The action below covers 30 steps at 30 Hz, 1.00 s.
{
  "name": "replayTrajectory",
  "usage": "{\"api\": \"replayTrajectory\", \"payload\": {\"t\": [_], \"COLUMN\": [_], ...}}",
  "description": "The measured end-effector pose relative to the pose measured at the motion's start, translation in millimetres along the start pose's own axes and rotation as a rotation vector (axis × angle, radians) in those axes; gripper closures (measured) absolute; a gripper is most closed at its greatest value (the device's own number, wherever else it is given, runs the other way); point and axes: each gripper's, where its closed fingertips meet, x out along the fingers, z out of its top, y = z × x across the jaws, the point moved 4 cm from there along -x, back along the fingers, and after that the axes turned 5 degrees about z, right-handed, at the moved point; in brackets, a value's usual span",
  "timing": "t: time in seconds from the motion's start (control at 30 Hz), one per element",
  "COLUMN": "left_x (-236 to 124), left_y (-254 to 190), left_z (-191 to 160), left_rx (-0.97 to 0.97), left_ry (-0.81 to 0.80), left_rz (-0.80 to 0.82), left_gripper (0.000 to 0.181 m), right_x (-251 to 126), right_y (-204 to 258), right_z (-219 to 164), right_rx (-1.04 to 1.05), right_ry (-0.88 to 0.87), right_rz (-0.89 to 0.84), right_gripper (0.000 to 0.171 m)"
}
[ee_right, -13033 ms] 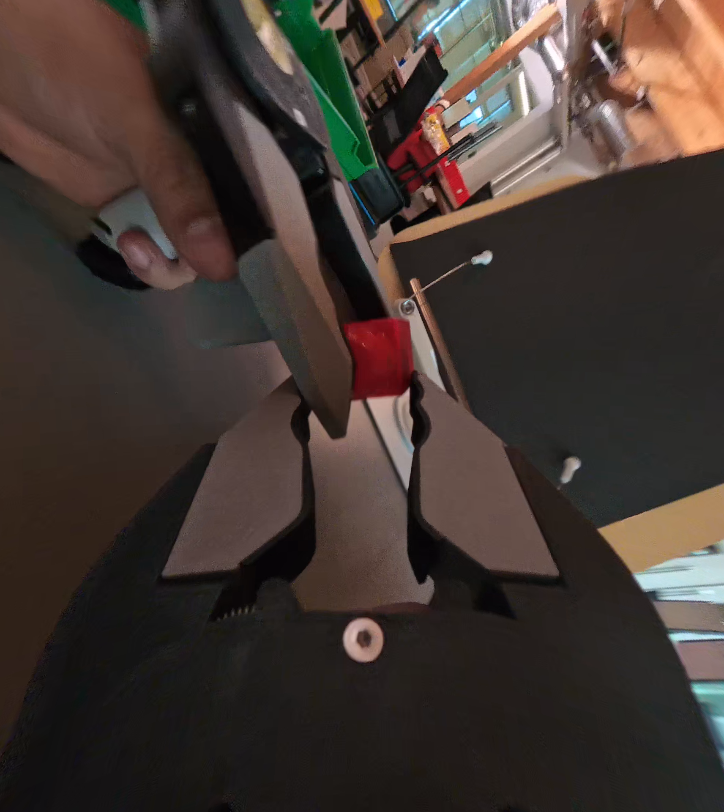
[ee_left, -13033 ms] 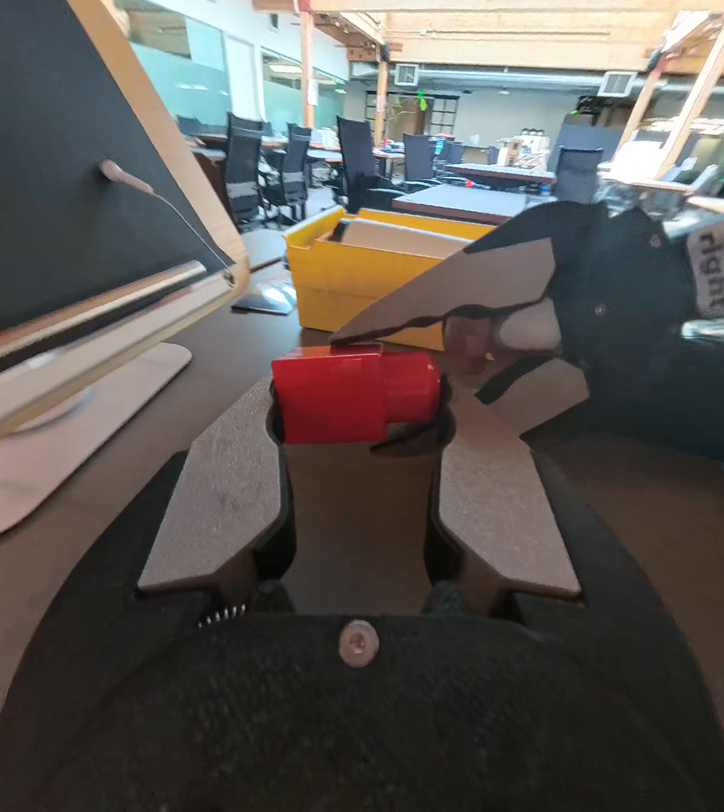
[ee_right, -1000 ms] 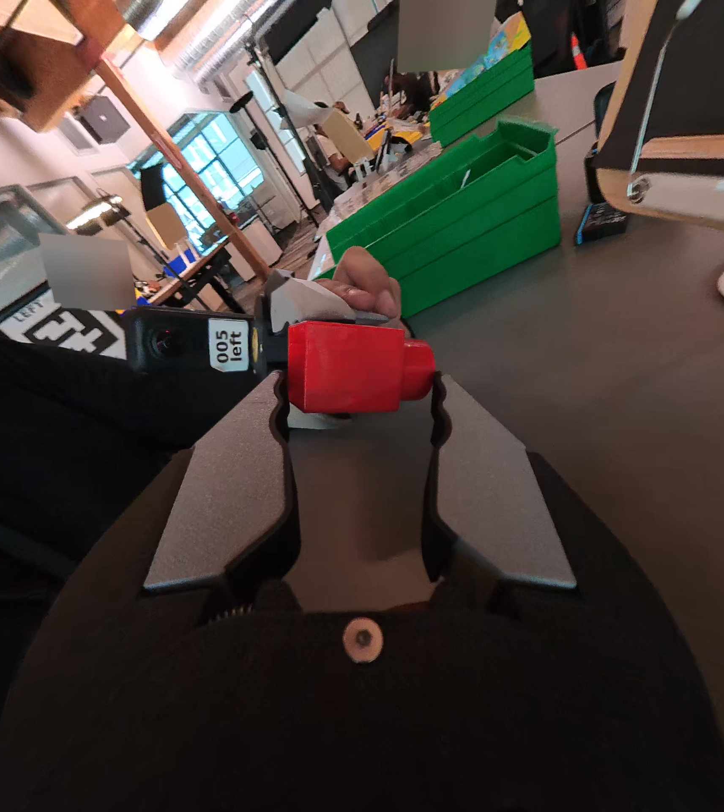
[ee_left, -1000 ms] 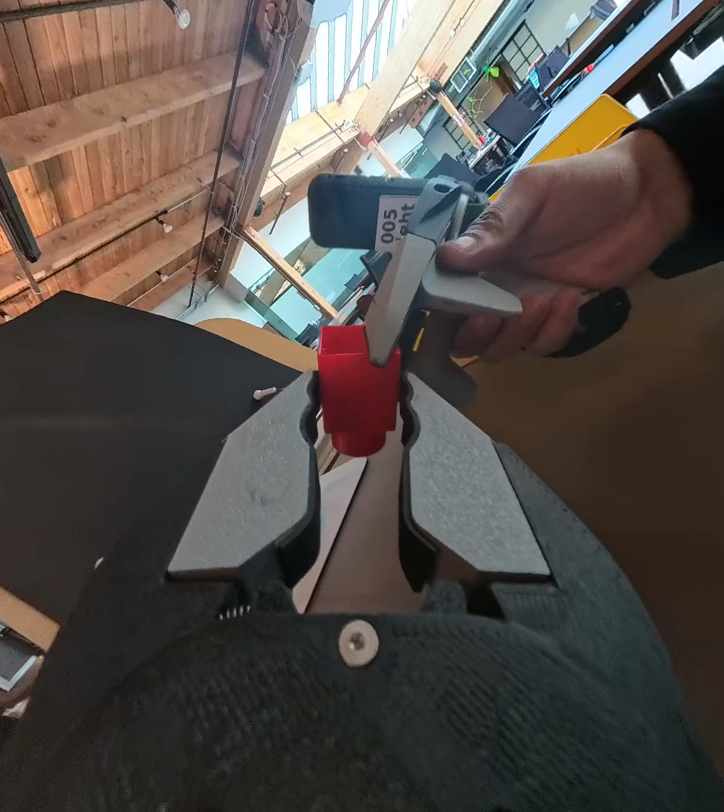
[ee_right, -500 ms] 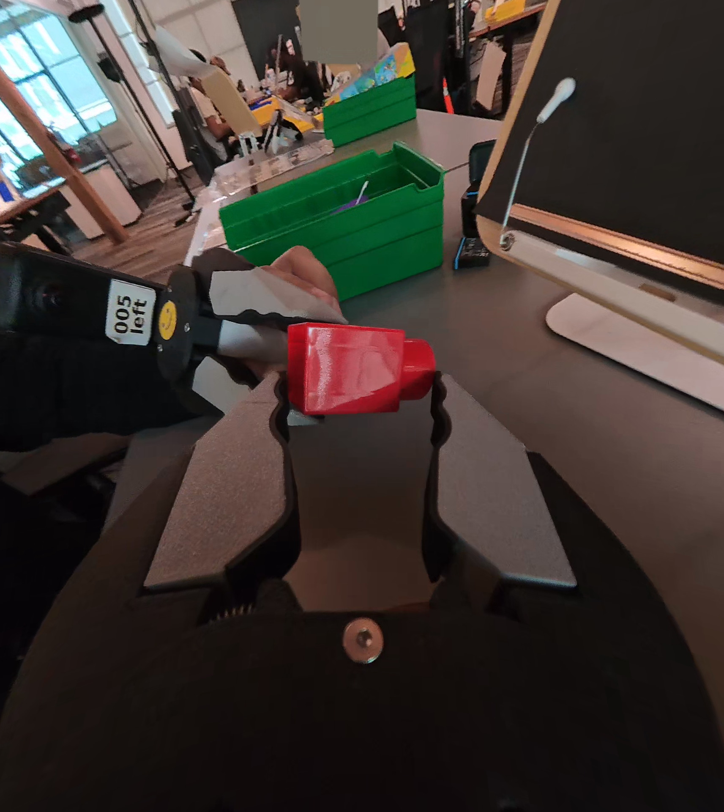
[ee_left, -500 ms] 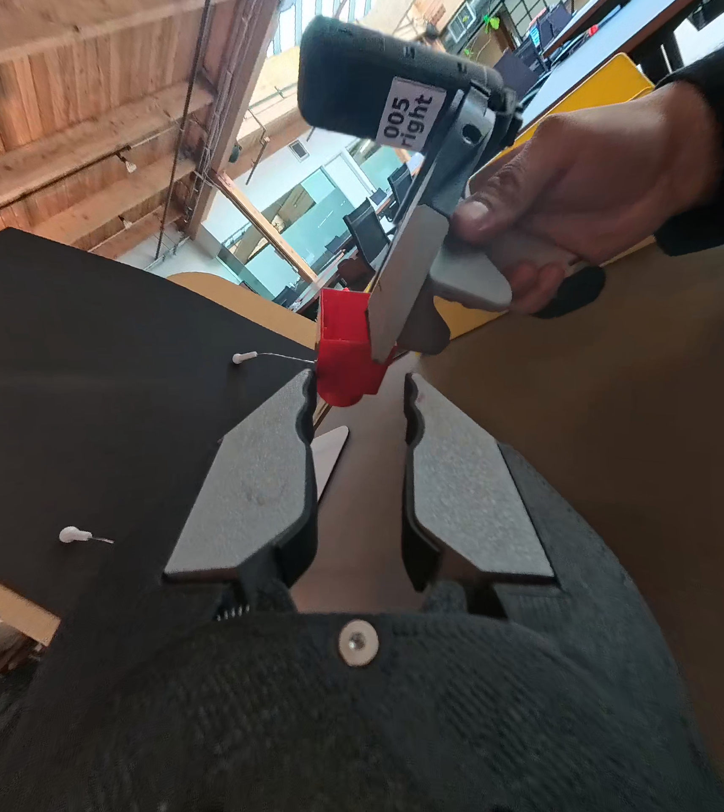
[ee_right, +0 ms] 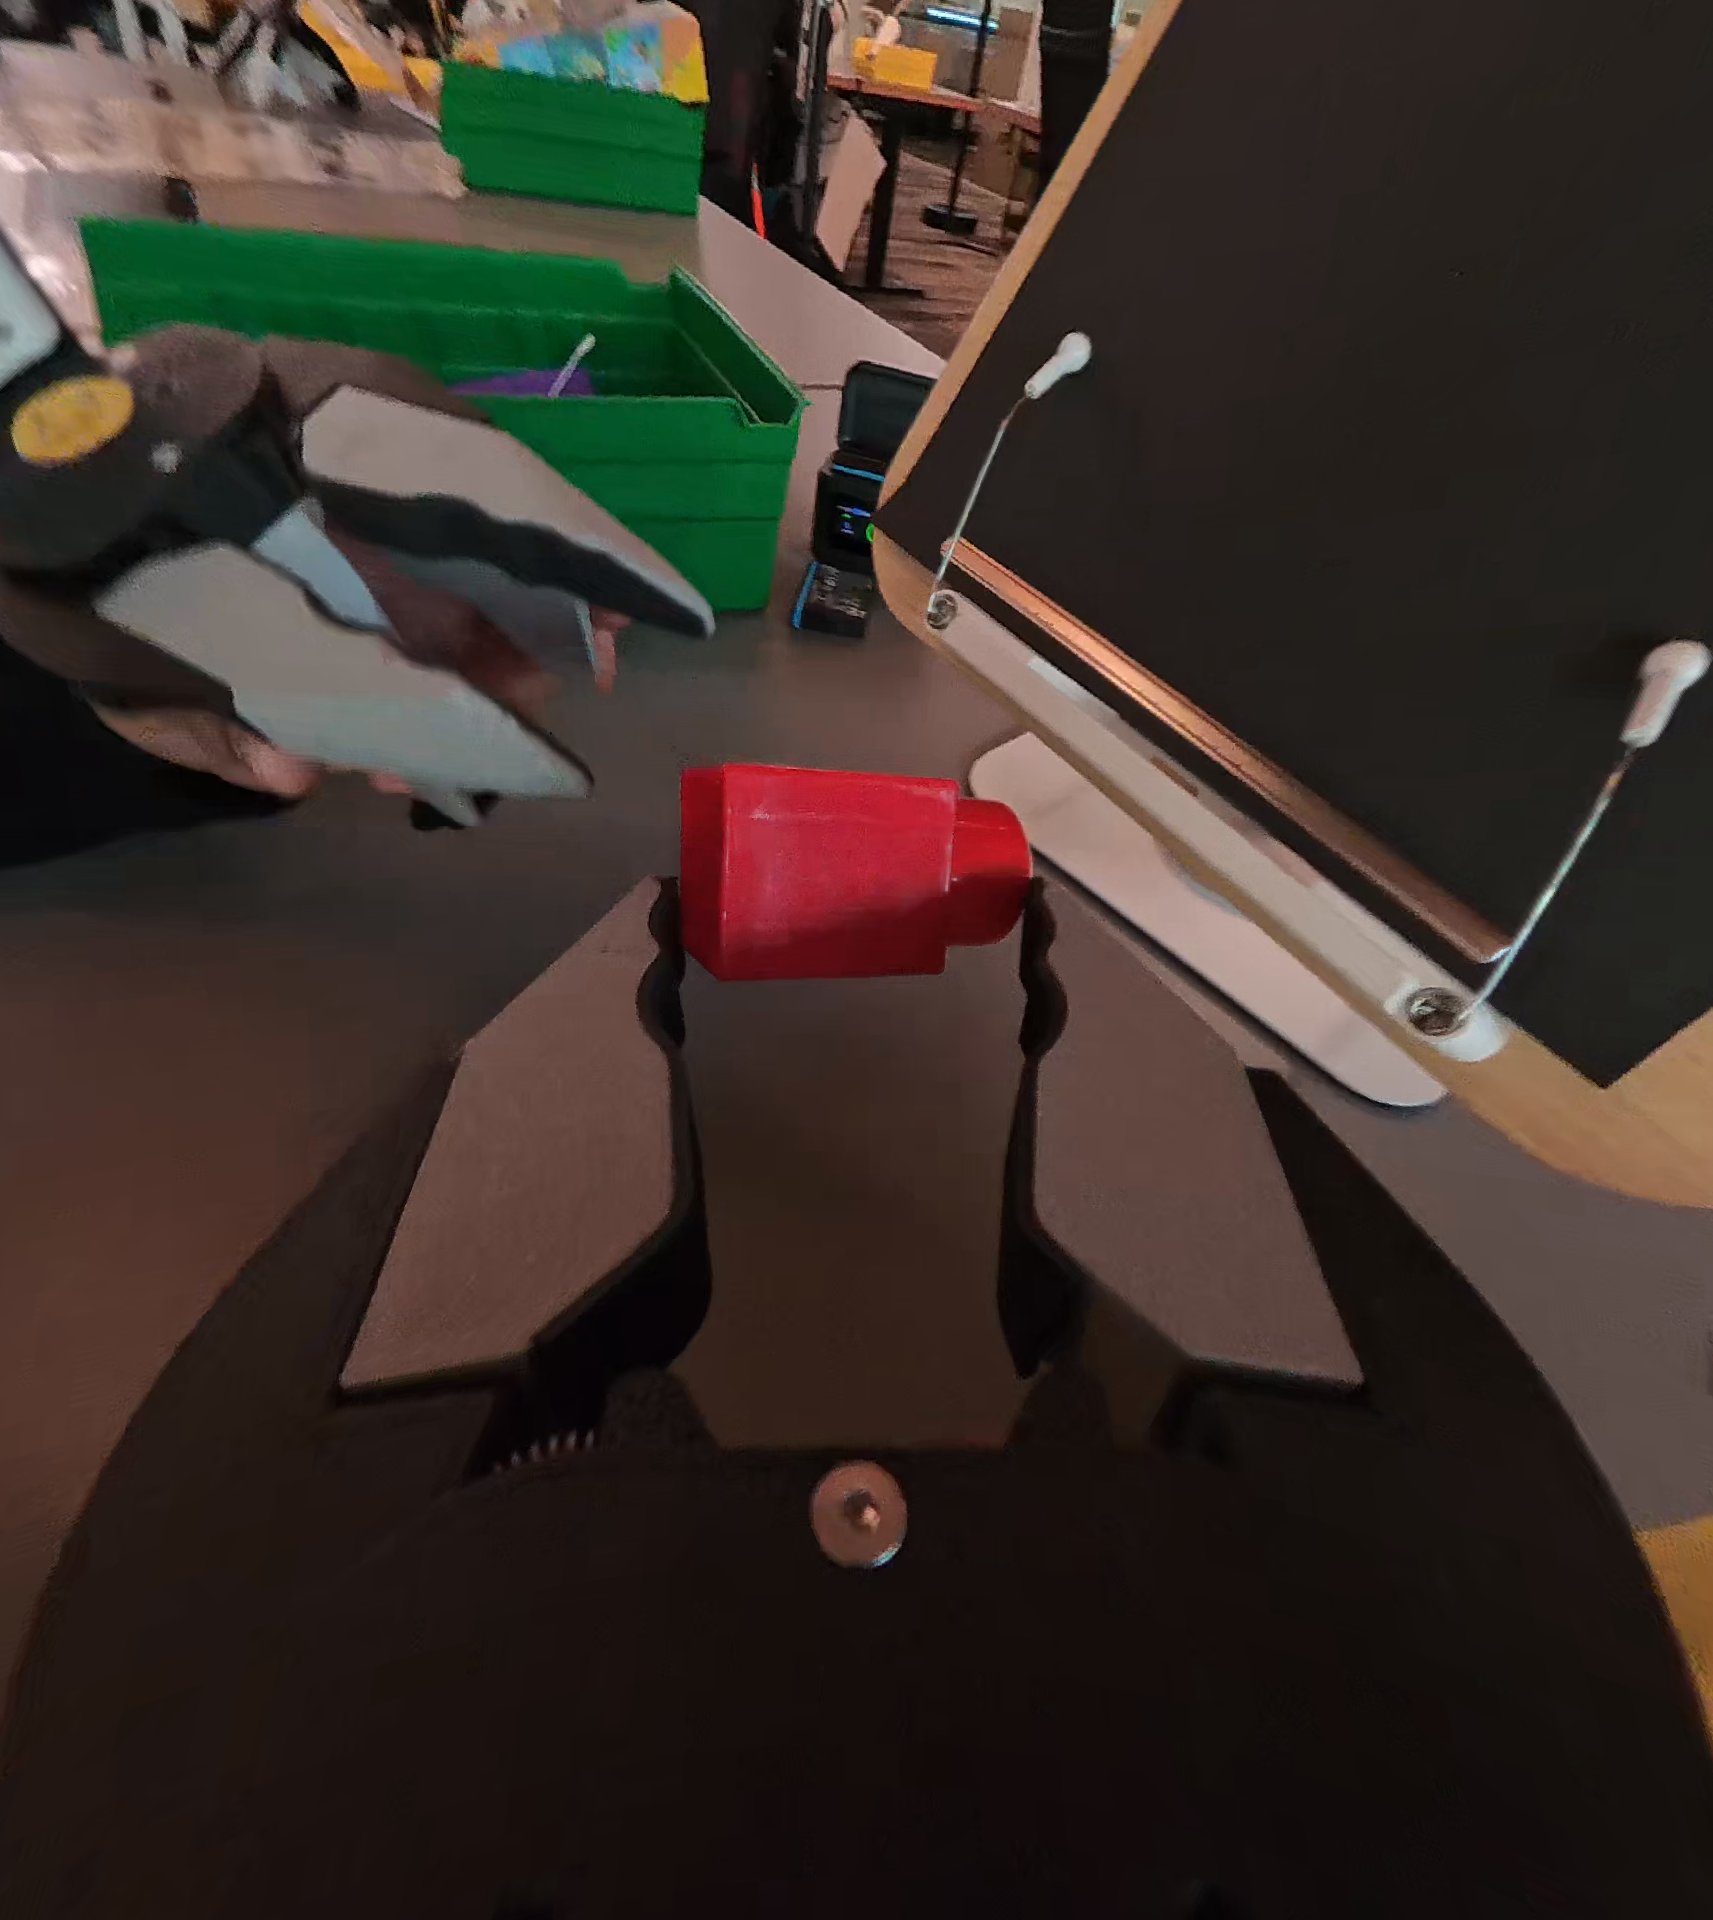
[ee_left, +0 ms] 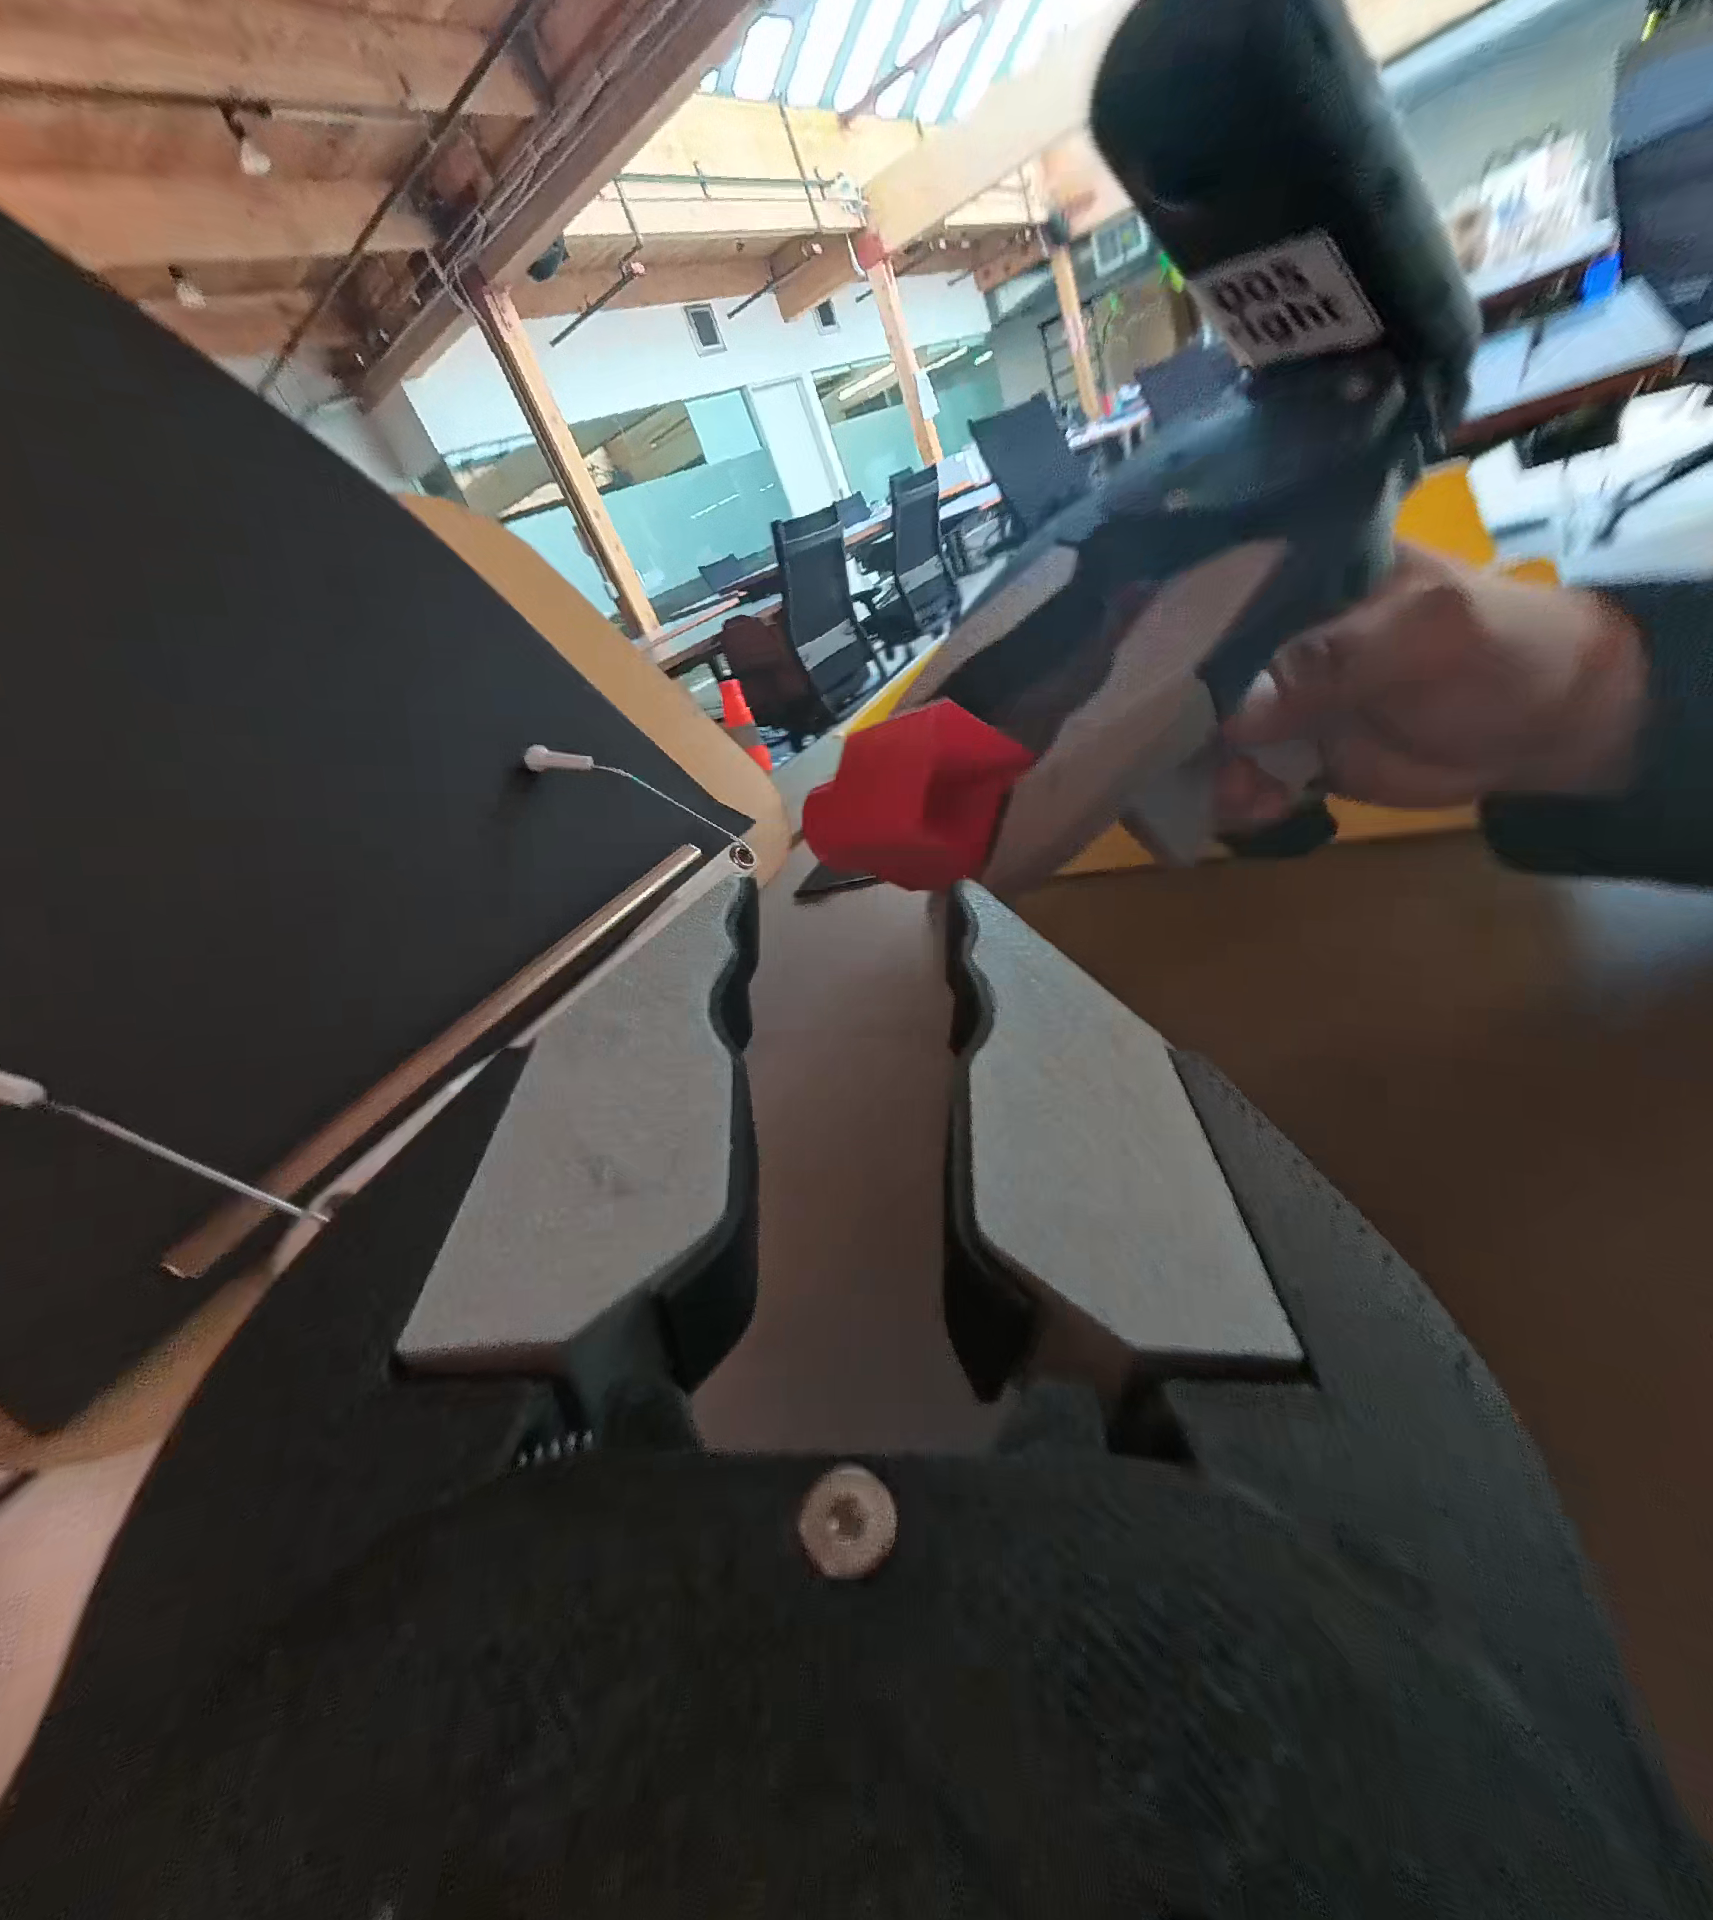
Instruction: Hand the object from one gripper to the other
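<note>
A red block with a round stub (ee_right: 821, 873) is held between the fingertips of my right gripper (ee_right: 850, 925), which is shut on it above the grey table (ee_right: 208, 1039). In the left wrist view the block (ee_left: 909, 795) hangs just beyond my left gripper (ee_left: 850, 920), clamped by a right gripper finger (ee_left: 1122, 717). My left gripper is open and empty, with the block clear of its tips. It also shows in the right wrist view (ee_right: 634, 696), jaws apart, to the left of the block and a little behind it.
A black board on a white stand (ee_right: 1403, 416) with white-tipped pins stands close on the right. Green bins (ee_right: 623, 447) and a small black device (ee_right: 852, 540) sit at the back of the table. A hand (ee_left: 1434, 707) holds the right gripper.
My left gripper let go of the red block and drew back from it. My right gripper kept the block and carried it away, towards the black board.
</note>
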Motion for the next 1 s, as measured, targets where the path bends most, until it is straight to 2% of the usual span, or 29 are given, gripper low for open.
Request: {"api": "replayTrajectory", "payload": {"t": [0.1,0.27,0.37,0.47,0.53,0.6,0.7,0.83,0.9,1.0], "left_x": [1.9,11.7,13.4,16.3,18.5,17.7,16.8,16.4,15.9,13.4], "left_y": [9.5,9.1,8.4,-3.0,-11.5,-19.3,-18.2,-10.0,-2.1,9.9], "left_z": [-4.0,-19.8,-20.9,-23.9,-27.6,-25.0,-27.6,-33.5,-33.5,-34.1], "left_rx": [-0.236,-0.670,-0.801,-0.785,-0.723,-0.661,-0.581,-0.482,-0.449,-0.371], "left_ry": [0.018,0.105,0.100,0.145,0.184,0.177,0.195,0.210,0.196,0.198], "left_rz": [-0.031,-0.161,-0.197,-0.236,-0.246,-0.283,-0.274,-0.205,-0.143,-0.055], "left_gripper": [0.141,0.109,0.108,0.108,0.117,0.138,0.139,0.143,0.144,0.145], "right_x": [2.3,8.3,15.7,23.3,26.8,28.6,29.8,29.8,28.0,25.8], "right_y": [3.3,11.8,22.0,33.6,38.8,39.7,40.6,36.8,32.8,25.1], "right_z": [-0.3,-3.2,-3.5,0.7,1.3,-0.3,-0.5,-1.5,-5.0,-7.8], "right_rx": [-0.106,-0.431,-0.641,-0.743,-0.778,-0.834,-0.886,-0.745,-0.648,-0.512], "right_ry": [0.034,0.133,0.186,0.197,0.213,0.236,0.224,0.194,0.186,0.159], "right_rz": [-0.060,-0.225,-0.319,-0.366,-0.378,-0.409,-0.432,-0.370,-0.322,-0.279], "right_gripper": [0.107,0.107,0.108,0.108,0.108,0.108,0.108,0.111,0.124,0.133]}}
